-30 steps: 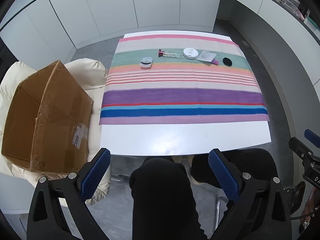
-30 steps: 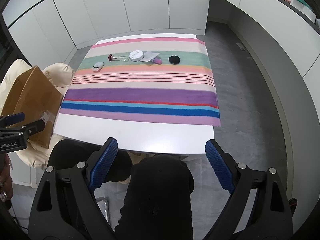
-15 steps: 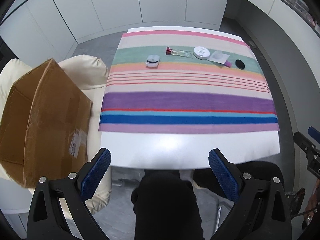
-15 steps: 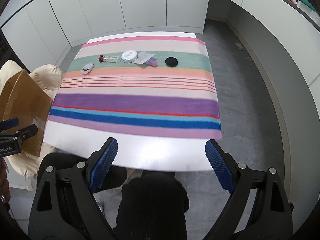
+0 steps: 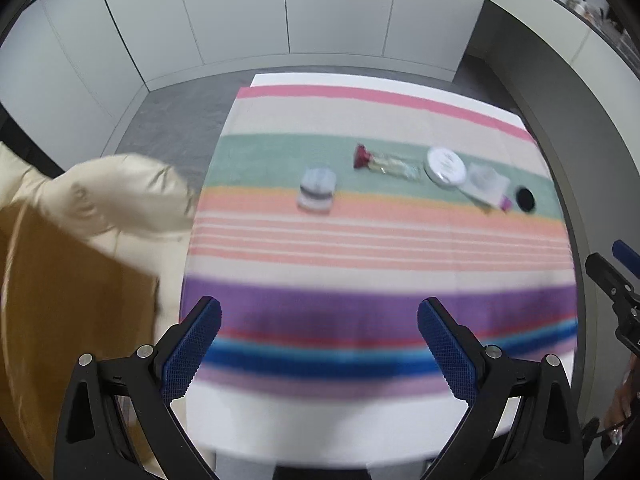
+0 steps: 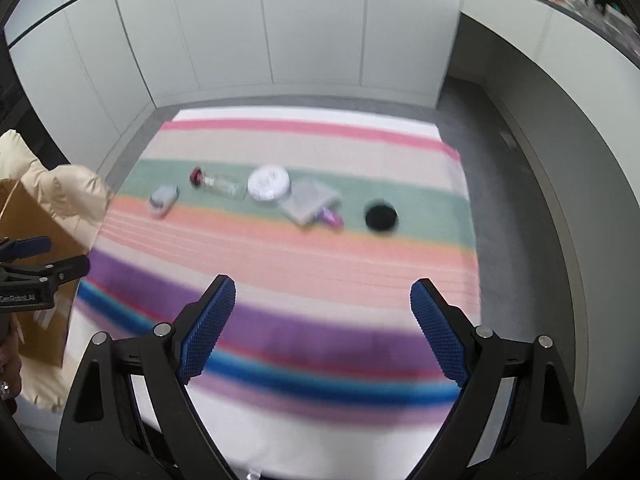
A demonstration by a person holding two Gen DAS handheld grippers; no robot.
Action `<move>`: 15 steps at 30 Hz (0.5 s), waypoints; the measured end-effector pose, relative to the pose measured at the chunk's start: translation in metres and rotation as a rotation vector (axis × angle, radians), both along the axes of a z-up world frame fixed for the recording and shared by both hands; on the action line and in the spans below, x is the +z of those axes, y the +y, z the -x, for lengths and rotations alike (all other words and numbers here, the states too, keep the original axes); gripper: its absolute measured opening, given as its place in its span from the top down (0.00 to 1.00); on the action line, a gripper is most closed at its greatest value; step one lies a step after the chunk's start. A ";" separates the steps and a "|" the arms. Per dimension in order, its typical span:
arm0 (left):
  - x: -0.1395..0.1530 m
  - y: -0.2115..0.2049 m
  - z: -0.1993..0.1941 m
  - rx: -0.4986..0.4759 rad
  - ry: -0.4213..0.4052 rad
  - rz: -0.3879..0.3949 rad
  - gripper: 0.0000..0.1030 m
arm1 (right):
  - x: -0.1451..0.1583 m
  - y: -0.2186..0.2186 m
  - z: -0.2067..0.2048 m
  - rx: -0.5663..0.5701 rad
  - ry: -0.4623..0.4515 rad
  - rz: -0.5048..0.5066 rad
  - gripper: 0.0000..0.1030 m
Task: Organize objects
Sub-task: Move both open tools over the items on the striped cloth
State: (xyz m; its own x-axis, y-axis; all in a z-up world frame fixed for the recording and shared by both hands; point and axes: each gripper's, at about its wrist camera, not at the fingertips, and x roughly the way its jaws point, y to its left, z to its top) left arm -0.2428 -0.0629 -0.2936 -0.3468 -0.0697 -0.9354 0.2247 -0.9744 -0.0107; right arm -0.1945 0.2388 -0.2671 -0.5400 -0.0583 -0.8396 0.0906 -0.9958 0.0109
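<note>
I'm on the approach, I judge: nothing is picked yet, and both tools look down over the near half of the striped cloth [image 5: 360, 248]. My left gripper [image 5: 318, 346] has its jaws wide apart with nothing between them; my right gripper [image 6: 322, 326] is just as wide and empty.

The things to sort lie in a row across the green stripe, above centre in both views. In the right wrist view, from left to right: a small grey-white case [image 6: 163, 198], a clear bottle with a dark red cap [image 6: 216, 184] lying on its side, a round white tin [image 6: 268, 182], a flat clear packet [image 6: 310, 199] with a purple piece at its lower corner, and a black round lid [image 6: 381, 216]. The tin and packet look to be touching; the black lid sits apart.

To do this well I'd take the lone pieces first, the black lid on the right and the case on the left, coming down steeply with jaws straddling each. Both views are blurred, so I'd settle before closing.

A brown cardboard box [image 5: 68, 320] on a cream cushion [image 5: 120, 188] sits at the left edge of the frame, just off the table's [image 5: 320, 420] side, probably the destination. The cloth's near half is bare, giving open room. The other tool shows at each frame's side edge, so I'd keep them apart.
</note>
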 end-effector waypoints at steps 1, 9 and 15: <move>-0.006 -0.004 0.010 0.001 0.000 -0.005 0.04 | -0.007 -0.004 0.015 0.013 0.005 -0.005 0.11; -0.057 -0.021 0.071 -0.023 -0.024 -0.027 0.04 | -0.073 -0.026 0.099 0.065 -0.063 -0.054 0.24; -0.087 -0.024 0.092 -0.040 -0.049 -0.018 0.04 | -0.107 -0.037 0.130 0.051 -0.108 -0.119 0.44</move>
State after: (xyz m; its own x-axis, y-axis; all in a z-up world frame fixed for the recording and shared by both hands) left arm -0.3351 -0.0870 -0.3803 -0.3027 -0.0395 -0.9523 0.1865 -0.9823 -0.0185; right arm -0.3244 0.2021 -0.3737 -0.4447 0.0204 -0.8954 0.1453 -0.9849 -0.0946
